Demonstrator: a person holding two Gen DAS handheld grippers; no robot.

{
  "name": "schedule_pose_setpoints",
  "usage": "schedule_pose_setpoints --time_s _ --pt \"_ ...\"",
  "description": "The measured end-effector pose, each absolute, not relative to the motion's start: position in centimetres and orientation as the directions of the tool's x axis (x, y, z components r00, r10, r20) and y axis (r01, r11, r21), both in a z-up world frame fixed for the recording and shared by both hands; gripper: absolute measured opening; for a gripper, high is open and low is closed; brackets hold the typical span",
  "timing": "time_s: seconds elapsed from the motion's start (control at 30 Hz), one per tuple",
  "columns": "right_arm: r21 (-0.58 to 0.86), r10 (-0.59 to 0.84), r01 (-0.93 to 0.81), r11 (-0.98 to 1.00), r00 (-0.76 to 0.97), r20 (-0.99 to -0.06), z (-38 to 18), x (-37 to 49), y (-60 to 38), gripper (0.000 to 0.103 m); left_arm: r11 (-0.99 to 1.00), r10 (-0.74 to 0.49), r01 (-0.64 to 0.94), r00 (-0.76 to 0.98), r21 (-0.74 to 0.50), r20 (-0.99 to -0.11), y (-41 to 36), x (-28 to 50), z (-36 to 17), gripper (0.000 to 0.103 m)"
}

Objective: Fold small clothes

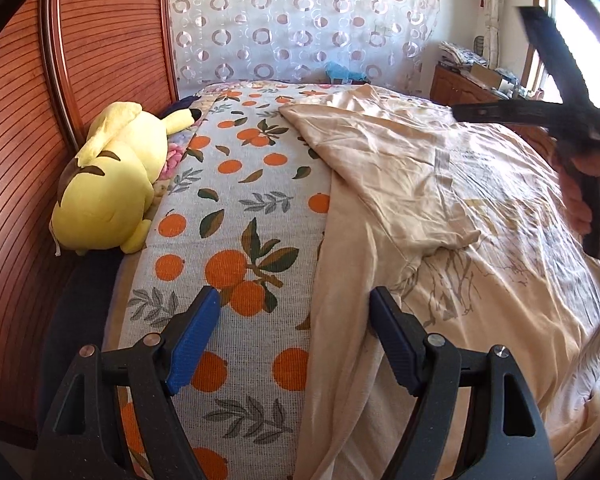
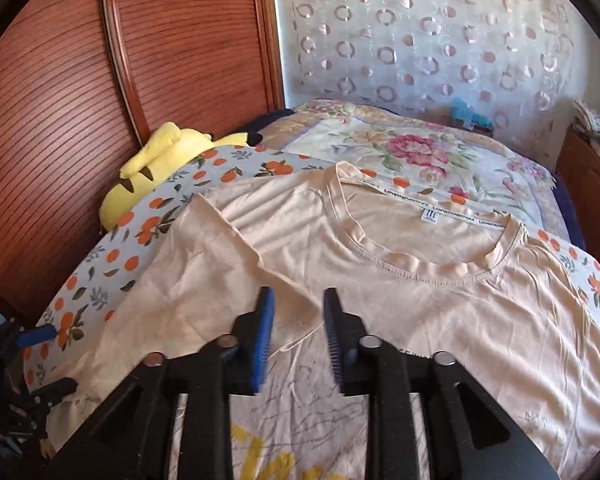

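One thin, floppy beige tee [image 2: 380, 300] mid-frame, sleeve folded in: left gripper [image 1: 296, 336] jaws wide, right gripper [image 2: 298, 336] jaws narrow & empty — pinch hem/shoulder edges.

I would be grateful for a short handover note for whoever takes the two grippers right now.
Left gripper: open, empty, over the near side edge of the T-shirt.
Right gripper: part open, nothing gripped, above the folded-in sleeve.
T-shirt lies front up on the orange-print cloth on the bed, collar toward the far side.
Done: one sleeve folded in over the chest.
Left: the other sleeve, both sides, then fold the body.
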State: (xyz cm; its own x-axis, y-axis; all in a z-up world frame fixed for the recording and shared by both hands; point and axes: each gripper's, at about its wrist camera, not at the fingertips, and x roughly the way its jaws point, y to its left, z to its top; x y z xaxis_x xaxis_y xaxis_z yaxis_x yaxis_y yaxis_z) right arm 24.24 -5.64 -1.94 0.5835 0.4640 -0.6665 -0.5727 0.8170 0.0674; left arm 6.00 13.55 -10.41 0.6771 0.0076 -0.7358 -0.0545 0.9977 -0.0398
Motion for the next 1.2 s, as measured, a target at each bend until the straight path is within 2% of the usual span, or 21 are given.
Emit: schedule_pose_setpoints --time_s 0.03,0.1,0.37,0.77,1.2 --pt "0.08 0.482 -0.582 0.809 0.58 -0.657 -1.7 23.8 -6.2 0.044 0.997 0.005 -0.056 0.679 -0.044 -0.734 13.5 6.0 -10.2 0.077" --pt "0.097 0.5 -0.584 0.806 0.584 -0.639 -1.4 22.5 -7.7 0.051 0.998 -0.003 -0.046 0.697 -0.049 -0.717 13.1 5.8 -9.4 0.077" --pt "0.066 0.489 -0.573 0.817 0.627 -0.607 -1.5 16.7 -15.6 0.051 0.998 -0.065 0.04 0.742 -0.053 -0.667 9.5 7.0 -6.7 0.077" --pt "0.068 0.358 -0.395 0.916 0.73 -0.582 -1.3 10.4 -28.1 0.051 0.985 -0.142 0.172 0.737 -0.021 -0.661 1.4 11.8 -6.6 0.077" --pt "0.101 0.176 -0.145 0.984 0.762 -0.623 -3.1 7.7 -37.4 0.051 0.945 -0.235 0.325 0.638 -0.019 -0.733 -6.0 16.5 -8.3 0.077"
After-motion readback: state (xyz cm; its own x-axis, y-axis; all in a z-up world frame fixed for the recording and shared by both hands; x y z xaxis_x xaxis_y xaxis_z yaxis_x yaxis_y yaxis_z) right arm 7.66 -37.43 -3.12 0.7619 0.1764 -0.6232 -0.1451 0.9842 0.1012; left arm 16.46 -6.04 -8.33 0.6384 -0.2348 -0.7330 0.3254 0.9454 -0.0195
